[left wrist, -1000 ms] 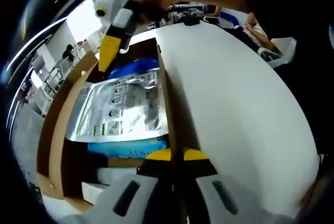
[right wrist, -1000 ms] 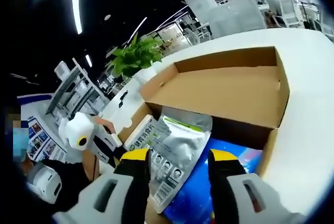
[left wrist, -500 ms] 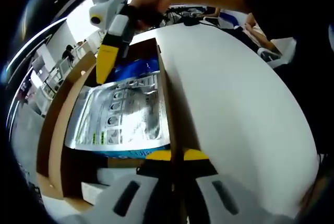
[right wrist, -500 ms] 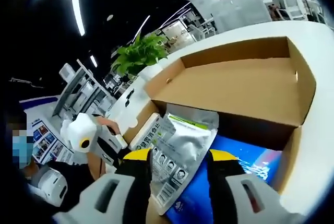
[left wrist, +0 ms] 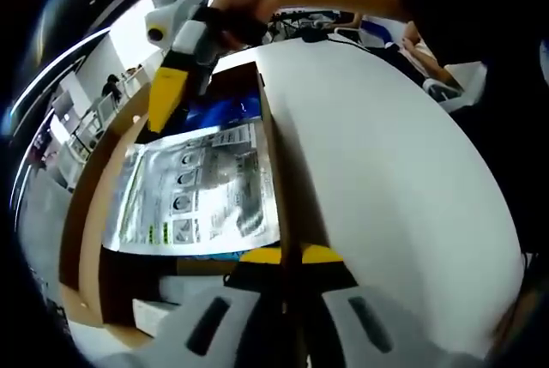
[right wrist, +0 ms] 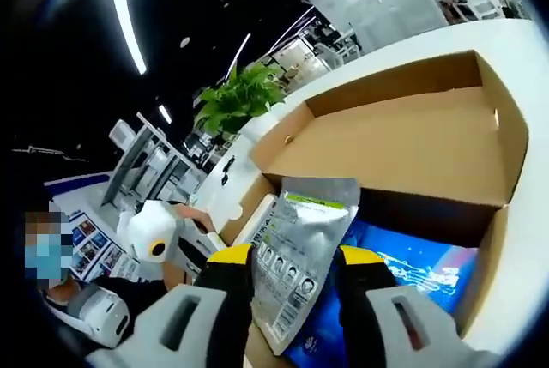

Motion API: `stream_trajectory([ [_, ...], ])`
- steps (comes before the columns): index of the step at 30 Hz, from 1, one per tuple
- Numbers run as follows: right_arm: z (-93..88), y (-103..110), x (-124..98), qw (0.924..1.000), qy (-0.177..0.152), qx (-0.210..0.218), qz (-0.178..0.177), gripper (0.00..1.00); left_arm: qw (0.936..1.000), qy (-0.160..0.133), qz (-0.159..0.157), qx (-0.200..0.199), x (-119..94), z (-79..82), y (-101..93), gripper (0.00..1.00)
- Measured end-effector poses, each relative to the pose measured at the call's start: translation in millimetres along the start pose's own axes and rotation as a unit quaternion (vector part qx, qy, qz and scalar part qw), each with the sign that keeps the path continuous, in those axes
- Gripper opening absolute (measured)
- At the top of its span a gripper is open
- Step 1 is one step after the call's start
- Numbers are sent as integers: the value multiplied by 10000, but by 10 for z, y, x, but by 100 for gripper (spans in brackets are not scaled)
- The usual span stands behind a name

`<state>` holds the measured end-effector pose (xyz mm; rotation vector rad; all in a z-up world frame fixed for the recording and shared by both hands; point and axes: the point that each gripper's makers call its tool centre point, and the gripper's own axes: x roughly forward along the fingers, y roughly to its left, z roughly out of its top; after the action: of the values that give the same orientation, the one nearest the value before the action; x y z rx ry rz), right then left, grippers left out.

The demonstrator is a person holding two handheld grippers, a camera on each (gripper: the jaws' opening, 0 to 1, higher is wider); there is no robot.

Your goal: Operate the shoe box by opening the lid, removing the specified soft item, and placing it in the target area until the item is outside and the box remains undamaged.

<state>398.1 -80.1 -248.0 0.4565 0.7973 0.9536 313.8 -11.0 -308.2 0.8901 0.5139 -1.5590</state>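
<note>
My right gripper [right wrist: 296, 269] has the silver foil pouch [right wrist: 300, 248] between its two yellow-tipped jaws, which sit narrow against the pouch's sides, so I read it as clamped on the lower end of the pouch. The pouch's long axis runs straight ahead of this gripper, away from the jaws and up toward the open cardboard lid [right wrist: 403, 141] that lies beyond it; its green-striped top edge is the far end. Under and to the right of the jaws I see the blue pack [right wrist: 416, 261] inside the shoe box [right wrist: 485, 256]. From my left gripper [left wrist: 288, 256], whose jaws are pressed together on the near cardboard wall of the box, the pouch [left wrist: 202, 192] lies ahead and to the left, spread flat over the box's contents, with the right gripper [left wrist: 165, 98] at its far upper corner. The right hand is plainly the one carrying it. I judge the pouch is lifted but not yet clear of the box, so the pull should go along its length, up and out toward the white tabletop [left wrist: 386, 179].
</note>
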Motion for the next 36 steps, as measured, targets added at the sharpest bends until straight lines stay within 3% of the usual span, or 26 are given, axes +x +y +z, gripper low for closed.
stream_trajectory([
  [11, -7, 64, 23, 9996, 32, 141, 242, 26, 10000, 14, -6, 24, 6, 0, -12, 3],
  [36, -152, 143, 344, 9980, 466, 241, 365, 24, 10000, 29, -3, 61, 13, -8, -7, 3],
])
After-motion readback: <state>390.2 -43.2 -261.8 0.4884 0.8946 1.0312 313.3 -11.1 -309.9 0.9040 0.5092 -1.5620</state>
